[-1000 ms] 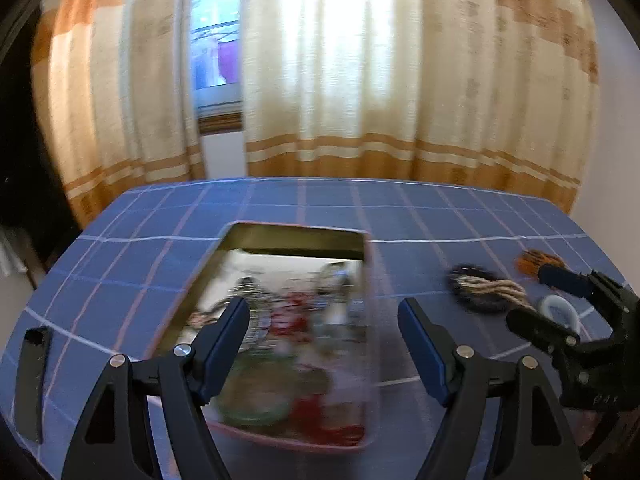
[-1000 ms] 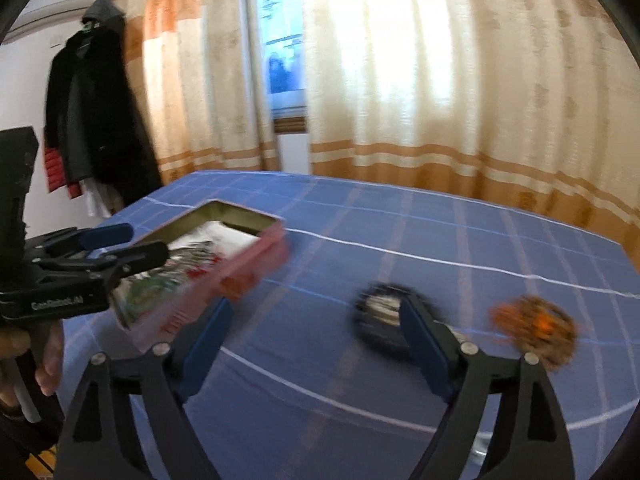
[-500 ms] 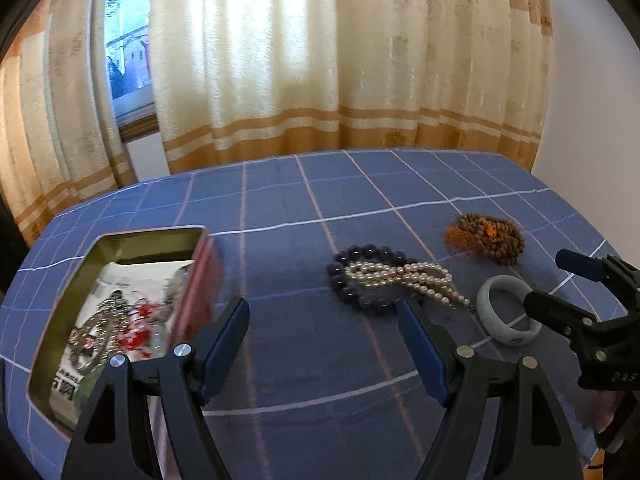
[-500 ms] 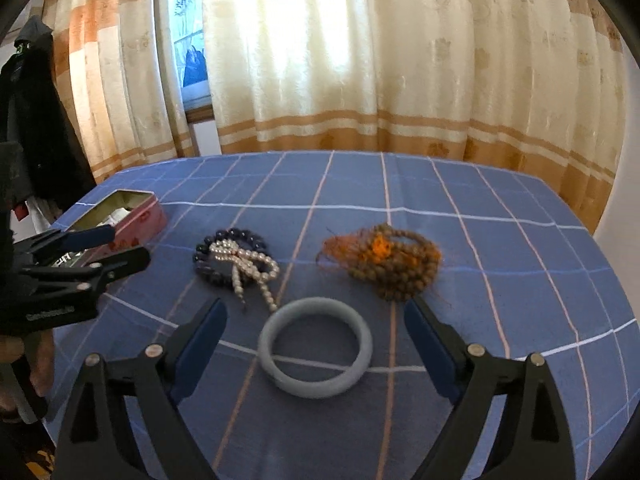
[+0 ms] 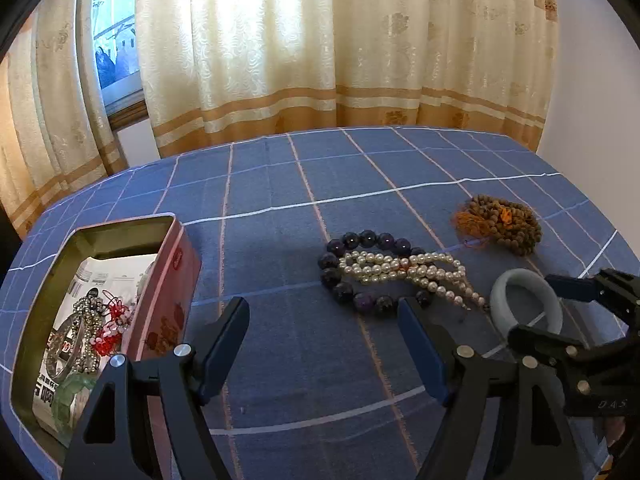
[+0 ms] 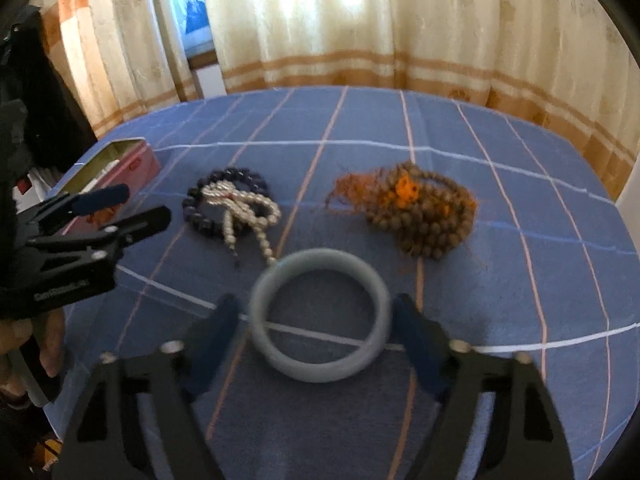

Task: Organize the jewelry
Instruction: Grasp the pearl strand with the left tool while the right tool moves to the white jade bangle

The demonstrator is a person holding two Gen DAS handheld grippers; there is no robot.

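Observation:
A pale grey-blue bangle [image 6: 320, 372] lies flat on the blue checked tablecloth [image 6: 500, 288]. My right gripper [image 6: 316, 304] is low over it, one finger at each side, and its jaws are closing. I cannot see the pads pressing on the bangle. Beyond it lie a pearl strand [image 6: 244, 208] across a dark purple bead bracelet [image 6: 200, 212], and a brown bead string with an orange tassel [image 6: 424, 216]. My left gripper [image 5: 322, 308] stands open and empty, just short of the purple bracelet [image 5: 360, 240]. A pink tin [image 5: 176, 280] to its left holds several pieces.
Cream and tan curtains [image 5: 320, 60] hang behind the table, with a window [image 5: 116, 40] at the left. The table's far edge curves under the curtains. A person's hand [image 6: 44, 340] holds the left gripper's handle. Dark clothes [image 6: 36, 92] hang at the far left.
Both views swung from the pink tin to the loose jewelry. The right gripper came down over the bangle and its fingers narrowed around it. The left gripper stayed open.

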